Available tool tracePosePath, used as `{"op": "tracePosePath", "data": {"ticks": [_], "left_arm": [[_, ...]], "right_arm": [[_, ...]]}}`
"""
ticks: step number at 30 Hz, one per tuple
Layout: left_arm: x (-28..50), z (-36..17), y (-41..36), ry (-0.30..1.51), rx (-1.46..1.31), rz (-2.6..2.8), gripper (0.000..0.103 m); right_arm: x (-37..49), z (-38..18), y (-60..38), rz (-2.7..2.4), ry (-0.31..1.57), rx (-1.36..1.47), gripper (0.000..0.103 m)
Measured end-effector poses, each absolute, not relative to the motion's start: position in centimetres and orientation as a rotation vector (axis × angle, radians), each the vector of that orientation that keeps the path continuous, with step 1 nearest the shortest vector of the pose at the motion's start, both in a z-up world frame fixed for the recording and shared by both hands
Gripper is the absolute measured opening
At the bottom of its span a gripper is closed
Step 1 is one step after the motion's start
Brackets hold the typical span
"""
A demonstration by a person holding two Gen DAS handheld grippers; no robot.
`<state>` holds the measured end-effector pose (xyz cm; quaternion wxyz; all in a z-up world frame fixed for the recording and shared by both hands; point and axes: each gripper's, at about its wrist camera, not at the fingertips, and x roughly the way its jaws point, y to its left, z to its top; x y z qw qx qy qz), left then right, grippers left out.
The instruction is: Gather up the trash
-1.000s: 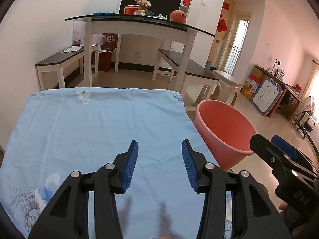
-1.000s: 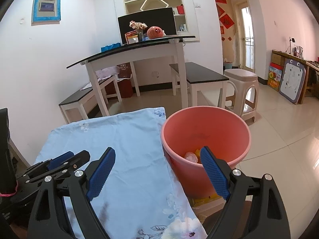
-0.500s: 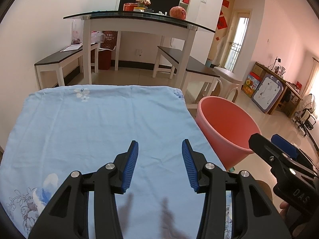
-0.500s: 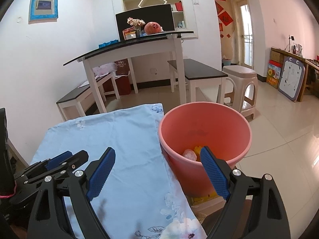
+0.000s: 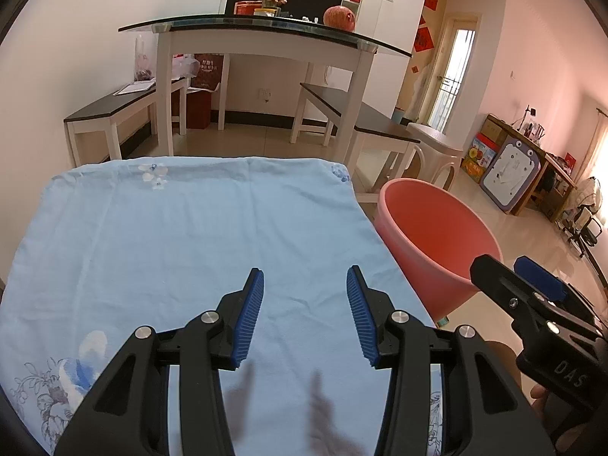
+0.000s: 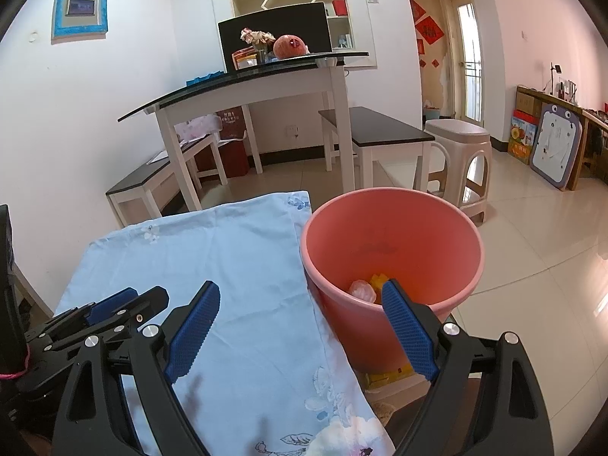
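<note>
Trash (image 6: pixel 365 289) lies in upright bucket (image 6: pixel 391 266); both claws (image 5: pixel 305 313) (image 6: pixel 300 332) released, empty.

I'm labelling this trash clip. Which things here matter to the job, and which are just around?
Job:
pink bucket
trash inside it
blue cloth
left gripper, right gripper, both open

Around:
glass table
benches
stool
</note>
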<state>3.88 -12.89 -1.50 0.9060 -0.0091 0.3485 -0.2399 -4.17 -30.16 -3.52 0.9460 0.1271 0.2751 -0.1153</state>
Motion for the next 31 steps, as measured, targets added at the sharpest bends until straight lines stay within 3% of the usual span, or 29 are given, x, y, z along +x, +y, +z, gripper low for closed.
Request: {"op": "tracePosePath", "data": {"ticks": [31], "left_arm": [[4.58,-2.11,-12.86,0.754,-0.031,-0.456,0.046]], "right_arm": [[-3.19,-4.5,-30.42,-0.229,0.592,0.283,0.085]]}}
